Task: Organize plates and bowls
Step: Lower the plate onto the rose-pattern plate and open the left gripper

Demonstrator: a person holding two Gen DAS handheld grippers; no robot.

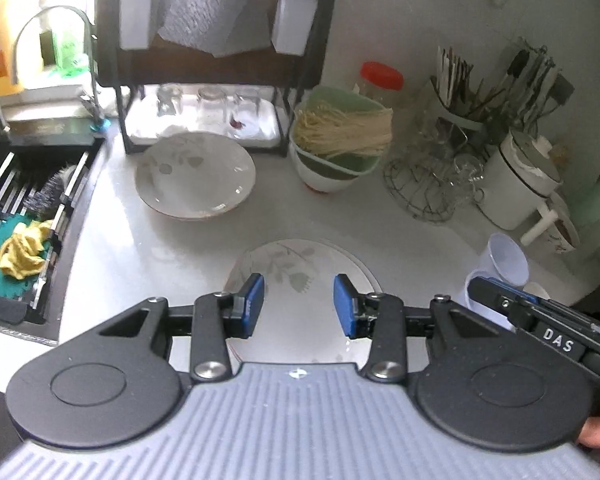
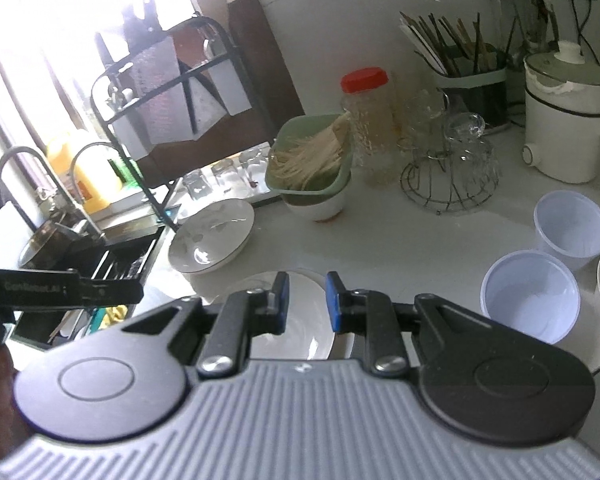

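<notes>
A white plate with a grey leaf pattern (image 1: 296, 264) lies on the white counter right under my left gripper (image 1: 299, 306), which is open and empty above it. A second, deeper leaf-patterned plate (image 1: 196, 174) sits further back left. In the right wrist view the near plate (image 2: 304, 316) lies under my right gripper (image 2: 307, 302), which is open and empty, and the deeper plate (image 2: 212, 236) is at the left. Two white plastic bowls (image 2: 530, 296) (image 2: 570, 224) stand at the right. My right gripper also shows in the left wrist view (image 1: 500, 300) by a plastic bowl (image 1: 508, 260).
A green basket of noodles in a white bowl (image 1: 336, 144) stands behind. A black dish rack with glasses (image 1: 204, 116), a wire glass holder (image 1: 432, 184), a utensil holder (image 1: 484, 96), a white pot (image 1: 516, 184) and a red-lidded jar (image 1: 380, 78) line the back. The sink with a yellow cloth (image 1: 22, 248) is at the left.
</notes>
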